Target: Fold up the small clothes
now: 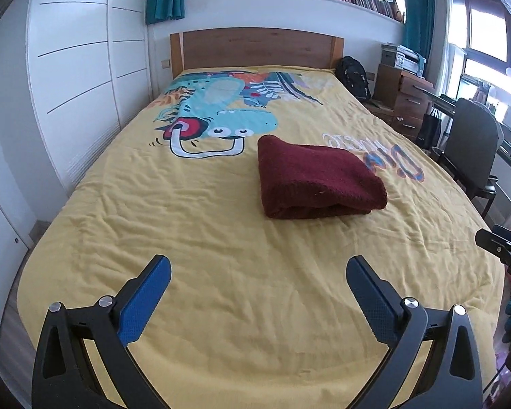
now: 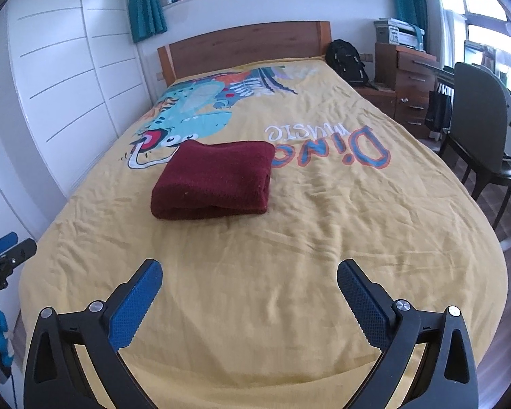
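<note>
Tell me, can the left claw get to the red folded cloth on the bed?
Probably yes. The left claw is open and holds nothing, and only bare yellow bedspread lies between it and the red folded cloth. It just has to move forward.

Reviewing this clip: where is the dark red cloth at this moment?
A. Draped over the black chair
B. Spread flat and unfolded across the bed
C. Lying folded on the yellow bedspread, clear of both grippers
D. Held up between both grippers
C. The dark red cloth lies in a folded stack on the yellow bedspread, while the left gripper and right gripper stand open and empty short of it.
</note>
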A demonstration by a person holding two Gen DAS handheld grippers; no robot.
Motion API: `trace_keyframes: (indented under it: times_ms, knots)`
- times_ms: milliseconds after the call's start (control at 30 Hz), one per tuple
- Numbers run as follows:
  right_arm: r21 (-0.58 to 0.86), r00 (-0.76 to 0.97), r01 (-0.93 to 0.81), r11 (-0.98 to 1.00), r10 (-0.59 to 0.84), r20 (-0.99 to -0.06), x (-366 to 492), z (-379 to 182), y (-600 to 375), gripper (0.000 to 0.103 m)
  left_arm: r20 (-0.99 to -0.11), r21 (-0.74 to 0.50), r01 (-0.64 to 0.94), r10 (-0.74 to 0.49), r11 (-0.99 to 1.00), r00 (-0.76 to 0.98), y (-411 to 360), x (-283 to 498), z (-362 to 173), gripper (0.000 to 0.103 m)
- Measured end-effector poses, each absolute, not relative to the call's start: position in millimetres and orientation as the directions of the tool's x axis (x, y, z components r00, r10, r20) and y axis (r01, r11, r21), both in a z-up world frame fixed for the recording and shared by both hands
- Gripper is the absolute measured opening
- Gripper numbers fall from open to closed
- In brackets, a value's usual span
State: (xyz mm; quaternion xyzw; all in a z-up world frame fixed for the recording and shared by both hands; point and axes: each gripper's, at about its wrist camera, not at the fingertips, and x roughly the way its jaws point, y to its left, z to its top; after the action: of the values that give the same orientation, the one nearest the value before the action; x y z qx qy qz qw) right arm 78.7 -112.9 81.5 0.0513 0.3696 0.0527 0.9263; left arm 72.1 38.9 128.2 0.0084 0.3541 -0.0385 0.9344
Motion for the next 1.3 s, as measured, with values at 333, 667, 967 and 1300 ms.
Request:
trace_keyframes:
  times_ms: [333,667,967,1300]
  knots:
    - [0.126,0.724,-0.060,0.990,0.130,-0.678,66.3,77.1,-109.9,0.103,-0.632,-0.006,0.049,-0.042,0.999,0.774,43.4,60.0,134.0,0.102]
    - [0.129,0.729,-0.043,0.991,0.119,-0.675,57.3,74.7,-116.6,0.103,-0.615,0.014,0.039,-0.022,0.999,0.788,38.9,53.5,135.5,0.102]
    - [0.124,0.734,-0.030,0.992,0.106,-0.671,55.1,73.3,-121.8,0.103,-0.594,0.036,0.007,0.016,0.999,0.804,39.3,50.3,138.0,0.102]
    - [0.118,0.741,-0.014,0.993,0.090,-0.666,53.7,74.4,-126.4,0.103,-0.585,0.047,-0.014,0.040,0.999,0.810,40.8,50.9,137.8,0.102]
